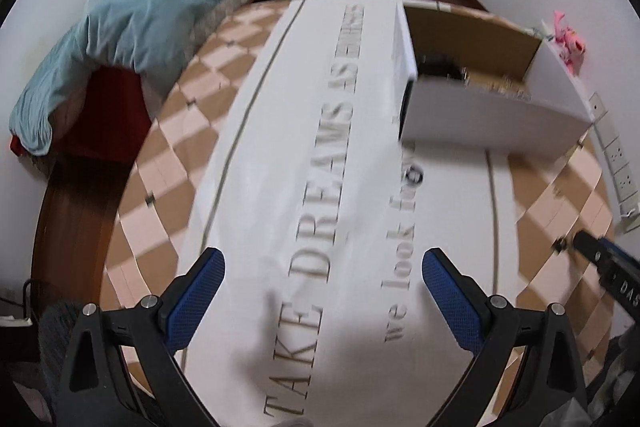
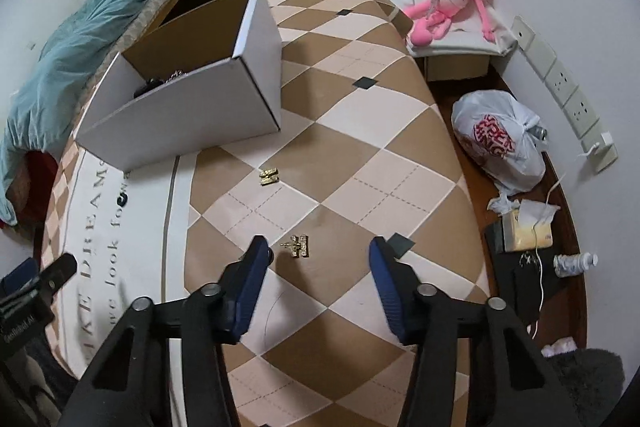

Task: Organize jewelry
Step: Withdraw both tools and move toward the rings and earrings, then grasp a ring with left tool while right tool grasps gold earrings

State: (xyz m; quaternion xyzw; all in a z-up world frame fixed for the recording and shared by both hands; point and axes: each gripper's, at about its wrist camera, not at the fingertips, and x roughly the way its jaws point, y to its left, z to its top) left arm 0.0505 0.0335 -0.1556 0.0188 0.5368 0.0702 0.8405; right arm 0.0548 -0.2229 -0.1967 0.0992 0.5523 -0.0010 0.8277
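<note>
My right gripper (image 2: 319,251) points down at the checkered rug (image 2: 360,155), open. A small gold earring (image 2: 299,246) lies between its fingers, nearer the left one, and no pad touches it. A second gold piece (image 2: 269,177) lies farther off, toward the white cardboard box (image 2: 180,107), which holds dark and chain-like jewelry (image 2: 160,83). My left gripper (image 1: 323,263) hangs open over the rug's white lettered strip (image 1: 280,147) with nothing between its fingers. A small dark ring-like item (image 1: 414,175) lies ahead of it, just before the box (image 1: 480,115).
A bed with a blue blanket (image 1: 132,27) runs along the rug's left side. To the right of the rug are a pink plush toy (image 2: 452,3) on a low stand, a white plastic bag (image 2: 500,139), a tissue pack (image 2: 528,227), a small bottle (image 2: 576,263) and wall sockets (image 2: 568,95).
</note>
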